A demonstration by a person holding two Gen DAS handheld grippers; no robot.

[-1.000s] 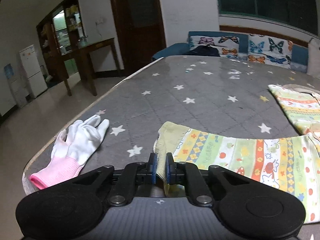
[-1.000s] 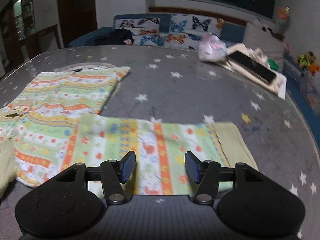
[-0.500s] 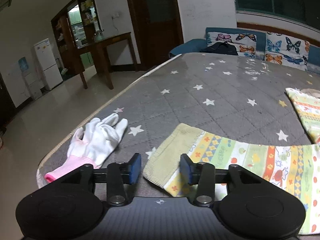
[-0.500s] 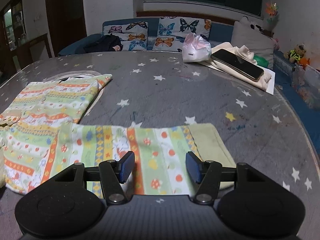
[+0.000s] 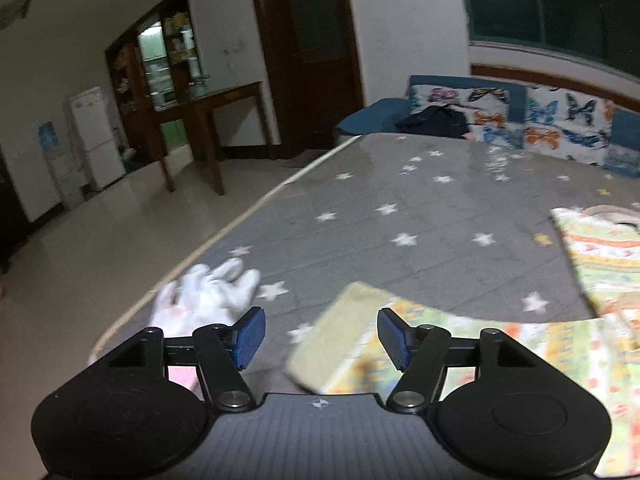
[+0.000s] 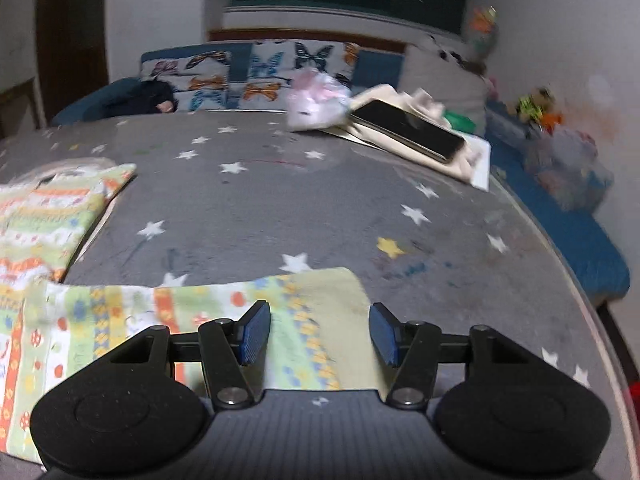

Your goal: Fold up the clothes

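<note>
A patterned child's garment [image 5: 500, 344] with yellow-green cuffs lies flat on the grey star-print bed cover [image 5: 420, 208]. Its left cuff [image 5: 340, 332] lies below and between the fingers of my left gripper [image 5: 322, 338], which is open and holds nothing. In the right wrist view the other leg [image 6: 192, 320] and its cuff [image 6: 336, 316] lie under my right gripper [image 6: 319, 334], also open and empty. A second patterned garment [image 6: 44, 216] lies folded further back at the left, also visible in the left wrist view as a garment [image 5: 600, 248] at the right.
A white glove with a pink cuff [image 5: 204, 300] lies near the bed's left edge. A black tablet [image 6: 408, 130] on cream cloth and a pink-white bag [image 6: 316, 100] sit at the back right. Butterfly-print cushions [image 6: 248, 76] line the far side. The floor drops away at the left.
My left gripper let go of the cuff, opened wide and lifted back; the cuff now lies flat. The right gripper stayed open and shifted right toward the other cuff.
</note>
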